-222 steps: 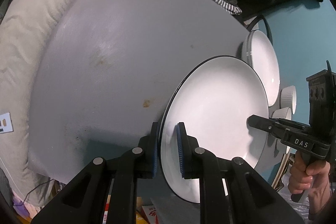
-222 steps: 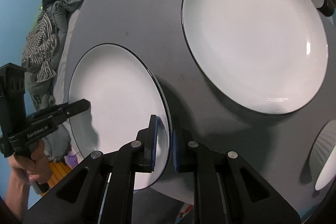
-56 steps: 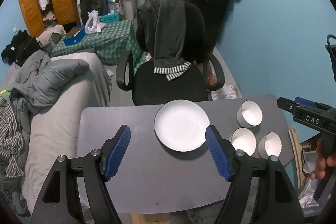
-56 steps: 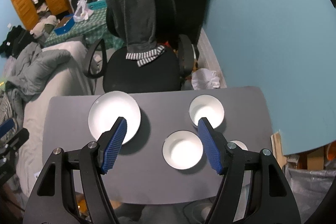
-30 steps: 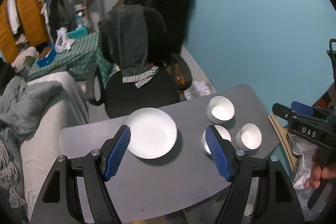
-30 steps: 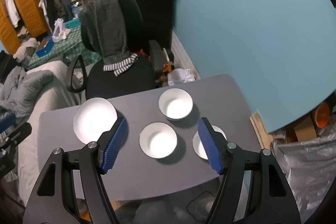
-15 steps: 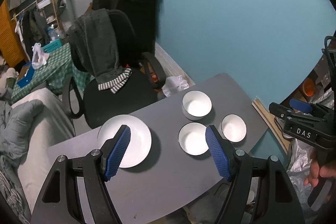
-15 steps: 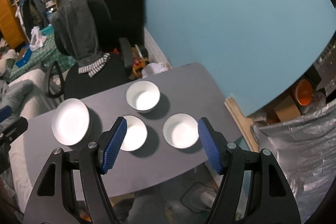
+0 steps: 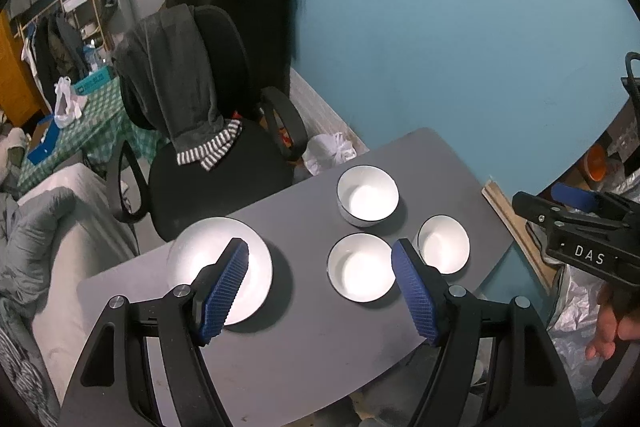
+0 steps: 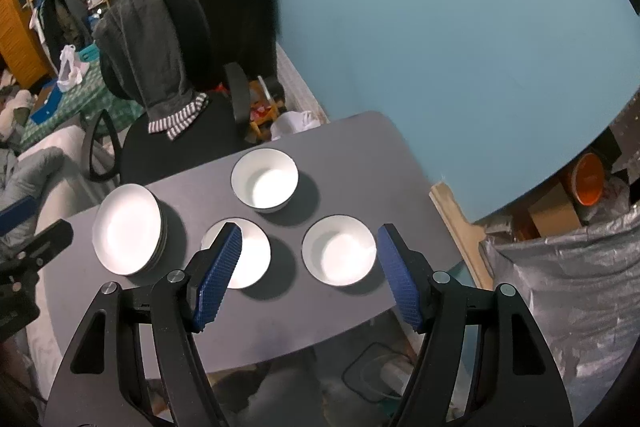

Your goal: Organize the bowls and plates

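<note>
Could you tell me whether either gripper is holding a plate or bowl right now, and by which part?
Nothing is held. The left gripper and the right gripper both stand wide open above the table, with nothing between their pads.

A grey, round-cornered tabletop (image 10: 352,155) fills the lower middle of both views. On it, at left, sits a stack of white black-rimmed plates (image 10: 128,229); right of it, three white black-rimmed bowls (image 10: 265,181) (image 10: 236,253) (image 10: 339,250) stand apart in a triangle.
</note>
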Action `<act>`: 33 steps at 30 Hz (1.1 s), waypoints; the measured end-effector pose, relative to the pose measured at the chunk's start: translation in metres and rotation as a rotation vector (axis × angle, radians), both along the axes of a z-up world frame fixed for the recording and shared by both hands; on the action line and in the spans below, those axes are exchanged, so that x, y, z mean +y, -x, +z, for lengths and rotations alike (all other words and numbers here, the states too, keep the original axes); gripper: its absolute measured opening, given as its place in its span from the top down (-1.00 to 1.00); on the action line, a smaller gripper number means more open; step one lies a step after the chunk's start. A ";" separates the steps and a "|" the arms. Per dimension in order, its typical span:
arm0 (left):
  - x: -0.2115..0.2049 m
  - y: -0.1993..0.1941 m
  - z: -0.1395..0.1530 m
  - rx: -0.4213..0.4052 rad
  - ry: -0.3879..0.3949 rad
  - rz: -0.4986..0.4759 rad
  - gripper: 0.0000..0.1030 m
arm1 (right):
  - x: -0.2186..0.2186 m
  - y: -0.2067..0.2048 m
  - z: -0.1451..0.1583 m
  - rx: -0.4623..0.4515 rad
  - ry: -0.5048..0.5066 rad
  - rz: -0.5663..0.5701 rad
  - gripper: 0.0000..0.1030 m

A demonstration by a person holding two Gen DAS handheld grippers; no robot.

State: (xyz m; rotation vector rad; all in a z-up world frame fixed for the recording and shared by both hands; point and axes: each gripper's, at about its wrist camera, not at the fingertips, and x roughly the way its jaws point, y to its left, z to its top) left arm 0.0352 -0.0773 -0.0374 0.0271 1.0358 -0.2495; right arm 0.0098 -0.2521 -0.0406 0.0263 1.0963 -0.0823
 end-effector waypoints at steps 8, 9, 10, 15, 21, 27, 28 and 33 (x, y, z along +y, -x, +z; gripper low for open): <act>-0.014 -0.017 -0.021 0.056 -0.020 0.021 -0.46 | -0.013 -0.021 -0.015 0.042 -0.039 0.048 -0.35; -0.016 -0.019 -0.022 0.060 -0.025 0.026 -0.46 | -0.014 -0.024 -0.016 0.046 -0.043 0.053 -0.35; -0.017 -0.021 -0.025 0.064 -0.030 0.032 -0.46 | -0.015 -0.027 -0.018 0.052 -0.048 0.058 -0.35; -0.019 -0.029 -0.038 0.094 -0.040 0.072 -0.46 | -0.024 -0.045 -0.030 0.077 -0.077 0.083 -0.35; -0.020 -0.033 -0.061 0.144 0.004 0.142 -0.46 | -0.029 -0.062 -0.054 0.111 -0.106 0.151 -0.35; -0.025 -0.033 -0.093 0.203 -0.017 0.197 -0.46 | -0.027 -0.074 -0.086 0.167 -0.149 0.224 -0.35; -0.025 -0.033 -0.098 0.211 -0.018 0.203 -0.46 | -0.026 -0.074 -0.090 0.169 -0.150 0.236 -0.35; -0.025 -0.033 -0.125 0.259 -0.026 0.242 -0.46 | -0.019 -0.083 -0.116 0.207 -0.176 0.312 -0.35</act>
